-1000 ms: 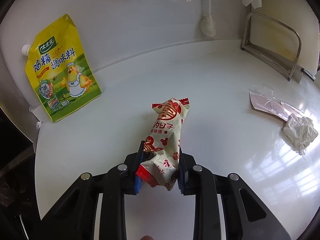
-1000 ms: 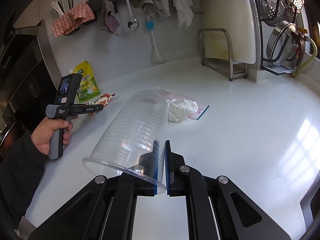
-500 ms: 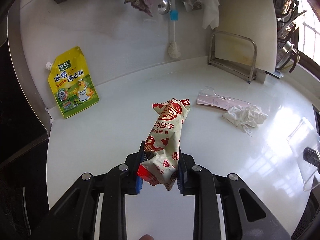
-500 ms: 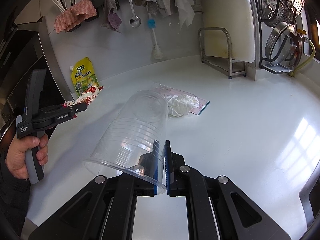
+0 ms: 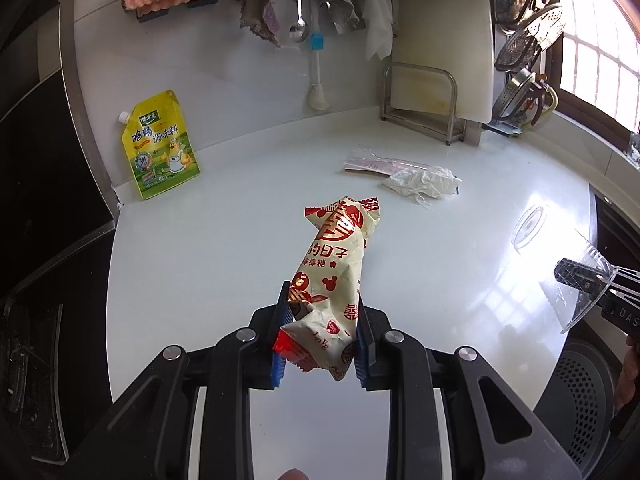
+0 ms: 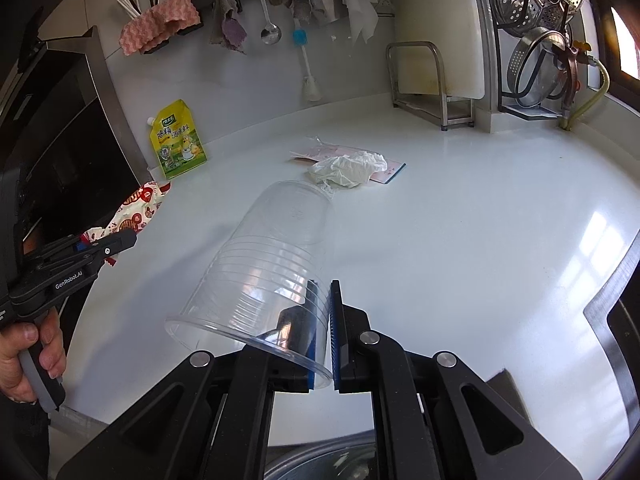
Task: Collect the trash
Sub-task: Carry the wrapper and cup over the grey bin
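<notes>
My left gripper point(image 5: 320, 332) is shut on a cream and red candy wrapper point(image 5: 332, 268) and holds it above the white counter point(image 5: 224, 248); the wrapper also shows in the right wrist view point(image 6: 136, 208). My right gripper point(image 6: 326, 328) is shut on the rim wall of a clear plastic cup point(image 6: 268, 264), held on its side above the counter; the cup shows at the right edge of the left wrist view point(image 5: 580, 280). A crumpled white tissue point(image 6: 348, 168) lies on a flat pink packet point(image 6: 384, 168) mid-counter.
A yellow seasoning pouch point(image 5: 160, 144) leans on the back wall. A metal rack with a cutting board point(image 5: 432, 100) stands at the back right. Cloths and a spoon point(image 5: 299, 8) hang on a rail. A black stove point(image 5: 36, 208) lies left. A metal bin rim point(image 6: 320, 464) shows below.
My left gripper has lifted and pulled back from the counter with the wrapper, so more of the wall and counter shows. The right gripper with the cup has stayed nearly still.
</notes>
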The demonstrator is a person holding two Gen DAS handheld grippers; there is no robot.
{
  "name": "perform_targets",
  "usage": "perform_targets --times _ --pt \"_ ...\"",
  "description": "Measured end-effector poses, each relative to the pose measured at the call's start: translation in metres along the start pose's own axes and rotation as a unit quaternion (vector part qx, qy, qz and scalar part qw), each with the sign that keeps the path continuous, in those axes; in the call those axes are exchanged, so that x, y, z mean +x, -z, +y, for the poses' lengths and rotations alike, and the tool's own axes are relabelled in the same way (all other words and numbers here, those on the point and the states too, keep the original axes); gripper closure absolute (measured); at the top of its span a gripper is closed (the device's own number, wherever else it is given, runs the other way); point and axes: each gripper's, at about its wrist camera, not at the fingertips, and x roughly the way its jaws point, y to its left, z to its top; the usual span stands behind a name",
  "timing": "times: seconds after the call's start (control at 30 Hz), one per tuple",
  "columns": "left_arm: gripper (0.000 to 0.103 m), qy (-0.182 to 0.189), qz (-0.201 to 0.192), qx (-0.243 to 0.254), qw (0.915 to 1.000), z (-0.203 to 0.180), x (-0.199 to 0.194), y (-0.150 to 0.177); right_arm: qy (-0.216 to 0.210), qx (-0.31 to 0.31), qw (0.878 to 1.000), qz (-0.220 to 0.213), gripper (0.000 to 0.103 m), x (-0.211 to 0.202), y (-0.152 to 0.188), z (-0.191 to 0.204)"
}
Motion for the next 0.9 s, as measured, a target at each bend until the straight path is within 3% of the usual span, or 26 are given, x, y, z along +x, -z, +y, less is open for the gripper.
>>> perform_targets --times 0.53,0.9 --pt "0.077 0.054 -0.018 -0.003 0.9984 -0.053 -0.074 0.045 0.013 0.003 1.000 -0.010 0.097 -0.081 0.064 -0.002" --pt "0.076 0.093 -0.016 0.007 0.9955 -0.094 -0.101 0.070 0.033 0.024 0.999 -0.006 0.097 -0.115 0.105 -0.018"
